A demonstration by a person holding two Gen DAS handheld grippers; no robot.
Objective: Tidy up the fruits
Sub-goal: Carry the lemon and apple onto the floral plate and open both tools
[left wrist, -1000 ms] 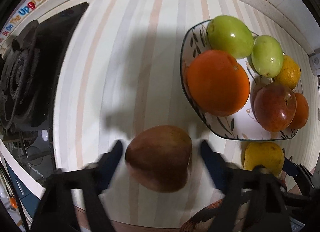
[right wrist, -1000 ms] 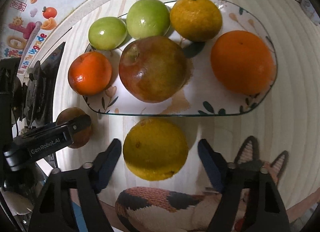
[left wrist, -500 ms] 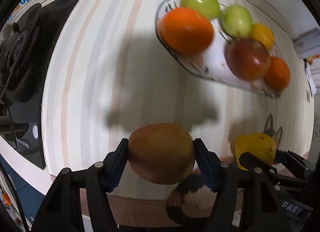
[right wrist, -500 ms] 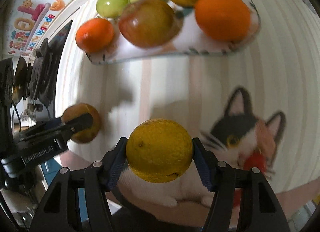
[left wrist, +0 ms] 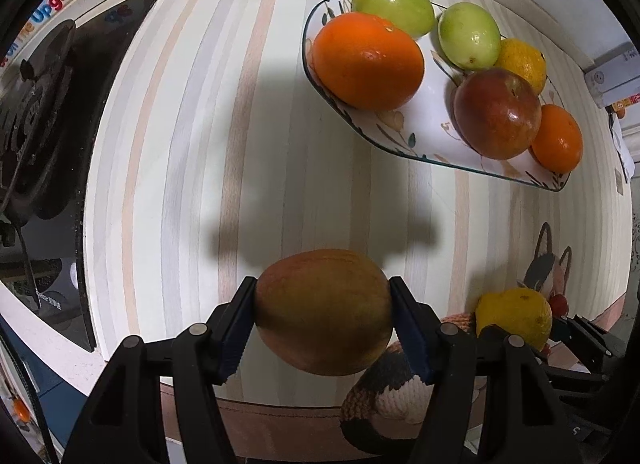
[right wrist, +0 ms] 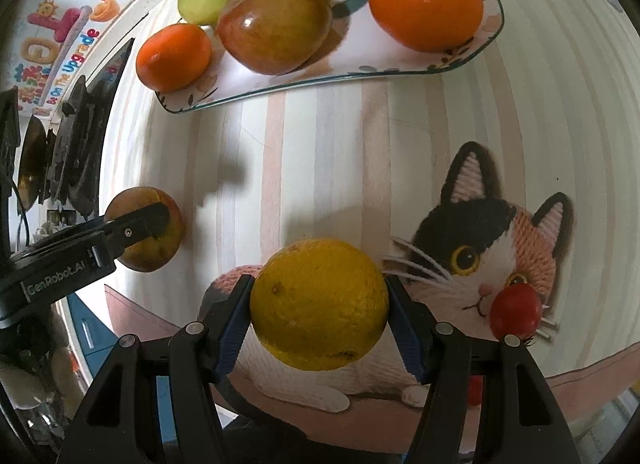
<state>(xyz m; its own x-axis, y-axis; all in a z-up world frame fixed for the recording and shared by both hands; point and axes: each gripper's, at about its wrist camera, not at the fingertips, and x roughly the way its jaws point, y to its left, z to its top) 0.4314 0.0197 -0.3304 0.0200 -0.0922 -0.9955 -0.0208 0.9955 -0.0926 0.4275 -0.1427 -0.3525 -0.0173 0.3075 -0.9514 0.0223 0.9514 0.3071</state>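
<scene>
My left gripper [left wrist: 323,320] is shut on a brown-red apple [left wrist: 323,310] and holds it above the striped mat; the apple also shows in the right wrist view [right wrist: 145,230]. My right gripper [right wrist: 319,310] is shut on a yellow citrus fruit [right wrist: 319,304], held above the mat's front edge; it shows in the left wrist view [left wrist: 516,316] at lower right. A leaf-patterned plate [left wrist: 416,136] [right wrist: 348,68] ahead holds several fruits: a large orange [left wrist: 367,60], two green fruits, a red-brown apple [left wrist: 498,114], a small orange and a yellow citrus.
A black gas stove [left wrist: 36,112] stands at the left edge of the mat. A knitted cat figure [right wrist: 480,248] with a small red ball [right wrist: 515,312] lies on the mat at front right. The counter's front edge [left wrist: 280,412] runs just below the grippers.
Both grippers closed on their fruits and lifted them off the mat, pulling back from the plate. The plate now sits farther away in both views.
</scene>
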